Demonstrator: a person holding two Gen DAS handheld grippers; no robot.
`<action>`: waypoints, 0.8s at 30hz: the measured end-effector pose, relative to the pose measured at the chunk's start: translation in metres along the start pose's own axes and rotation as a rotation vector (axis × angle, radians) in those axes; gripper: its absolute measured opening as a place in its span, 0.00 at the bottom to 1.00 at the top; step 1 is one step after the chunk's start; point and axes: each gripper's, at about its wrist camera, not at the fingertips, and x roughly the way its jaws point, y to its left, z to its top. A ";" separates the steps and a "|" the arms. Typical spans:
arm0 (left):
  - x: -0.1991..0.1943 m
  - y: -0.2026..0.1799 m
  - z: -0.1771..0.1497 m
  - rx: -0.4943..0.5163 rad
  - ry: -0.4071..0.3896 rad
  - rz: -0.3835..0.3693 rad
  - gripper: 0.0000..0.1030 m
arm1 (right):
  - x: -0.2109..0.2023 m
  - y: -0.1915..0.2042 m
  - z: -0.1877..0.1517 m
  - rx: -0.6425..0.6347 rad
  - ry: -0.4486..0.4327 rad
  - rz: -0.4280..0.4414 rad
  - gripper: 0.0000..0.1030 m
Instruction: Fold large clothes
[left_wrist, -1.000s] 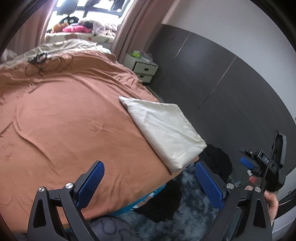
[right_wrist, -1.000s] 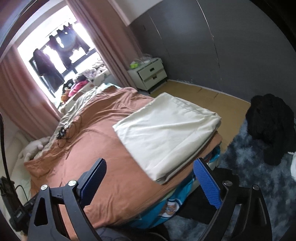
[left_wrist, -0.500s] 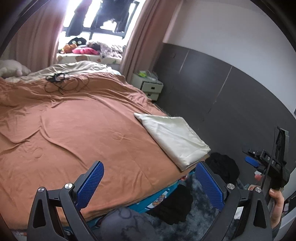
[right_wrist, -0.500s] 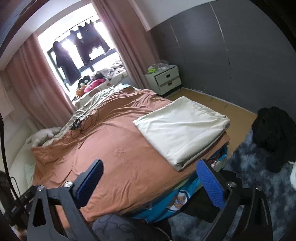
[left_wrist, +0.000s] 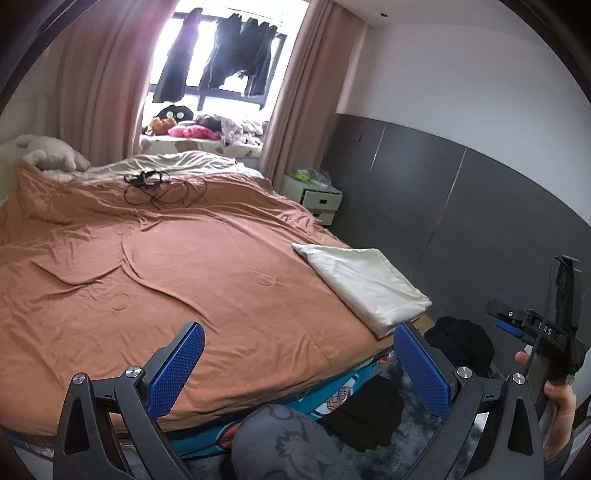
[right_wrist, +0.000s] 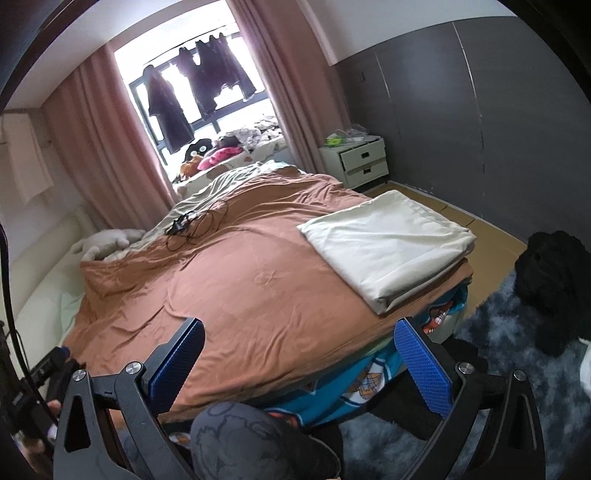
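A folded cream cloth (left_wrist: 364, 282) lies flat at the near right corner of the bed, on the brown bedspread (left_wrist: 166, 273); it also shows in the right wrist view (right_wrist: 388, 243). My left gripper (left_wrist: 299, 363) is open and empty, held off the foot of the bed, well short of the cloth. My right gripper (right_wrist: 299, 360) is open and empty, also back from the bed's foot. The right gripper's body (left_wrist: 546, 328) shows in the left wrist view at the right edge, in a hand.
A tangle of black cable (left_wrist: 155, 184) lies at the far side of the bed. A white nightstand (right_wrist: 356, 158) stands by the dark wall. Black clothes (right_wrist: 554, 280) lie on the blue-grey rug (right_wrist: 491, 328). A knee in grey trousers (left_wrist: 280, 443) is below the grippers.
Both grippers have pulled back and up from the bed; the folded cloth and bed look smaller and farther, and the window has come into view. Both stay open and empty.
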 end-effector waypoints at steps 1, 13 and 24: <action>-0.005 0.001 -0.003 0.006 -0.004 0.003 1.00 | -0.002 0.002 -0.005 -0.007 0.001 0.004 1.00; -0.062 0.027 -0.034 0.041 -0.047 0.076 1.00 | -0.018 0.018 -0.048 -0.060 -0.013 0.018 1.00; -0.103 0.053 -0.071 0.103 -0.104 0.187 1.00 | -0.028 0.032 -0.081 -0.109 -0.026 0.049 1.00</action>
